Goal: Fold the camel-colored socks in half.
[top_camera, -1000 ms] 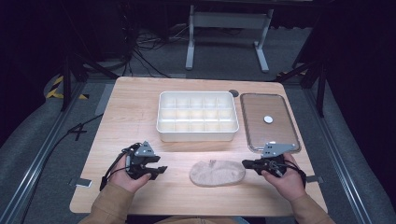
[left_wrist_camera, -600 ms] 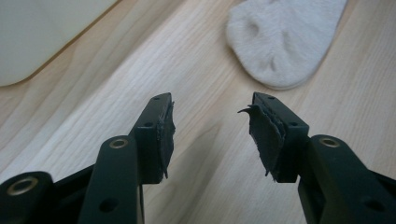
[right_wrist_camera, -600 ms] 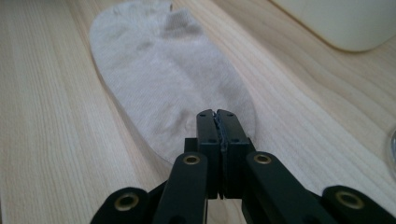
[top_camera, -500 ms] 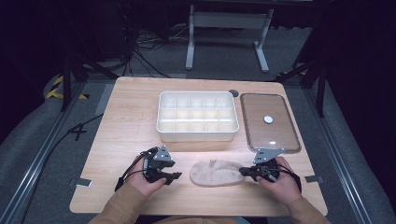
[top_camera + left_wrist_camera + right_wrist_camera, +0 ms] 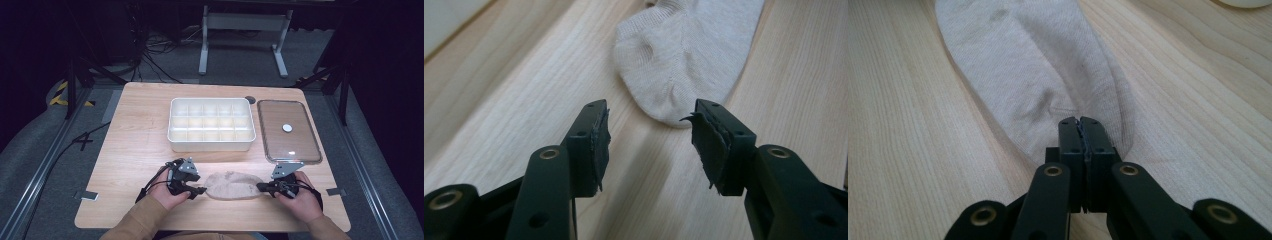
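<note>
Jaws, right gripper (image 5: 1082, 122): pinching sock (image 5: 235, 185) end. Jaws, left gripper (image 5: 649, 130): spread, sock tip just ahead at 12 o'clock, untouched. Sock: flat on bench (image 5: 140, 135), 6 o'clock of tray (image 5: 172, 125). Risk: left jaws closing short, nipping bare wood or thin edge; fabric slips.

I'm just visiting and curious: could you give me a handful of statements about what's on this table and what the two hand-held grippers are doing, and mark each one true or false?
1. The sock lies flat on the table. True.
2. The left gripper is clamped on the sock. False: its jaws stand open, short of the sock's end.
3. The right gripper is shut at the sock's edge. True.
4. The divided tray holds socks. False: its compartments look empty.
5. The clear lid covers the tray. False: it lies beside it.
</note>
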Available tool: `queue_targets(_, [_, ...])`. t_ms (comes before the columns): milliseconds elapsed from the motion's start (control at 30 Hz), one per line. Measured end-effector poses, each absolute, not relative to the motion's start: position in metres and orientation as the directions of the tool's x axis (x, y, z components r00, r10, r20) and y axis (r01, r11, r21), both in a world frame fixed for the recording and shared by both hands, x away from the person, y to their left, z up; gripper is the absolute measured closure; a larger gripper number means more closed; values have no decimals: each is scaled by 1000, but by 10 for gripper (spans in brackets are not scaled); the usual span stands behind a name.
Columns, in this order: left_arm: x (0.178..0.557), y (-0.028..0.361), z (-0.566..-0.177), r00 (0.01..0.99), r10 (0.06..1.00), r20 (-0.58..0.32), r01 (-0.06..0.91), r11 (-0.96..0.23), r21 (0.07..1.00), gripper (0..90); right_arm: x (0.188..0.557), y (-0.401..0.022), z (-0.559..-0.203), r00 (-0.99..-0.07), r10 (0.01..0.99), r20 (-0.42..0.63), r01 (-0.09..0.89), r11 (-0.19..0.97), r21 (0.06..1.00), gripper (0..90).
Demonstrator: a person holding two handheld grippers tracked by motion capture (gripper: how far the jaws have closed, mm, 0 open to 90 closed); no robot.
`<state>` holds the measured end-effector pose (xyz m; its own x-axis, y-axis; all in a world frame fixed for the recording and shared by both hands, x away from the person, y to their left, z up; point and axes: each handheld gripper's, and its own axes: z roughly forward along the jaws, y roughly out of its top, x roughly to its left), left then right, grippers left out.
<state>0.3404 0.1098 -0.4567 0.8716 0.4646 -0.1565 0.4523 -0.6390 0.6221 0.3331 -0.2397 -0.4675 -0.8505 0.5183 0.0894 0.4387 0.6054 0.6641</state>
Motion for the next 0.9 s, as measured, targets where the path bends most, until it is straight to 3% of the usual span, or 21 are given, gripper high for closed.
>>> queue_targets(433, [343,91,-465,892,436,-124,418,-685,597,559,333,-240,-468,-849,521,92,440,599,669,897])
queue_targets(700, [342,88,-464,907,416,-69,375,-719,585,787,332,-239,-468,-850,521,81,433,602,671,895])
queue_targets(900, [342,87,-463,911,408,-62,366,-730,577,861,333,-239,-469,-850,522,76,429,601,674,896])
